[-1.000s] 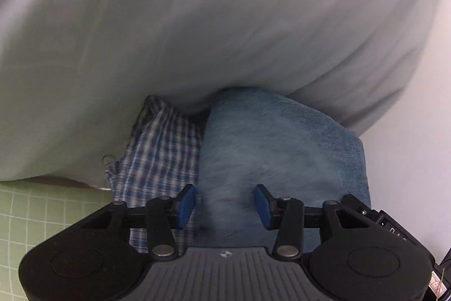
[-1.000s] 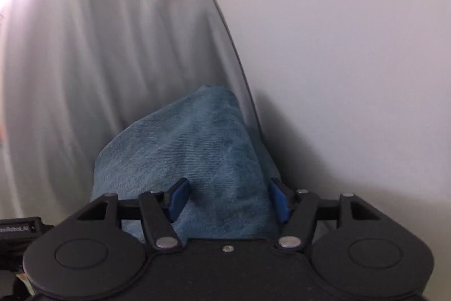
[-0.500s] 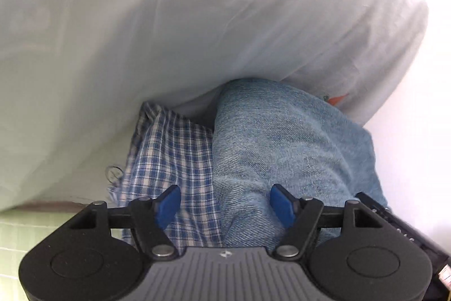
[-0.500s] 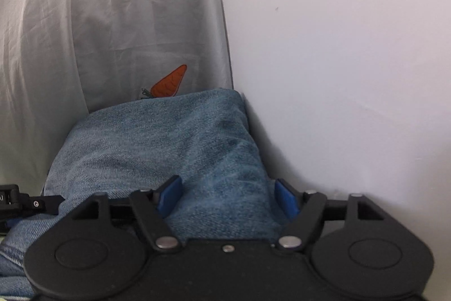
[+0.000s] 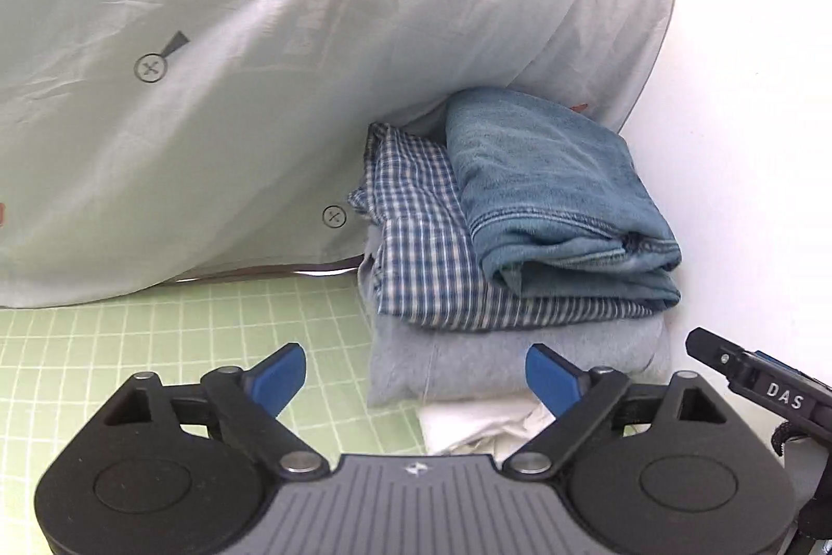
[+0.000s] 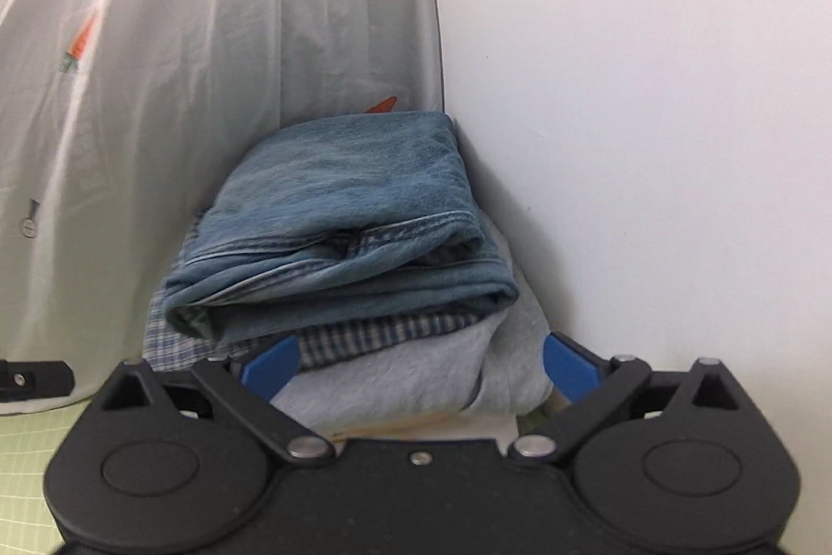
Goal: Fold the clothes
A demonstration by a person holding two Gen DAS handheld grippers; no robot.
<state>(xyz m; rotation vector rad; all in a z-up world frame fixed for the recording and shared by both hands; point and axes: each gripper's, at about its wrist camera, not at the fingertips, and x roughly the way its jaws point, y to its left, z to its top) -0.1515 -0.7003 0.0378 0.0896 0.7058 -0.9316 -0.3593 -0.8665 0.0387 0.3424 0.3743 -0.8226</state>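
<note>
In the left wrist view the left gripper (image 5: pixel 415 377) sits at 6 o'clock, its blue fingertips (image 5: pixel 275 375) spread wide and pinching nothing. Between and just beyond them lies the bottom of the stack: a white garment (image 5: pixel 476 420) on the green grid mat (image 5: pixel 156 347), with a grey folded piece (image 5: pixel 468 355) on top of it. Above that comes a blue-and-white checked shirt (image 5: pixel 416 222), and on top rest the folded jeans (image 5: pixel 551 191) — toward 1 o'clock from the claw. A black part marked "DAS" (image 5: pixel 764 391) pokes in at 3 o'clock. Farthest back, a pale sheet with carrot prints (image 5: pixel 260 61) hangs from 9 to 12 o'clock, touching the stack's rear, and a white wall (image 5: pixel 754 139) fills the 2 o'clock side.

In the right wrist view the right gripper (image 6: pixel 420 368) is also at 6 o'clock, its fingertips (image 6: pixel 270 368) apart and holding nothing. Just past them sits the grey piece (image 6: pixel 395 373), then a strip of checked shirt (image 6: pixel 374 334), then the jeans (image 6: pixel 348 211) at centre — folded edge facing the camera. Behind, the sheet (image 6: pixel 182 61) covers 9 to 12 o'clock and the wall (image 6: pixel 650 113) stands just beside the stack at 2 o'clock.
</note>
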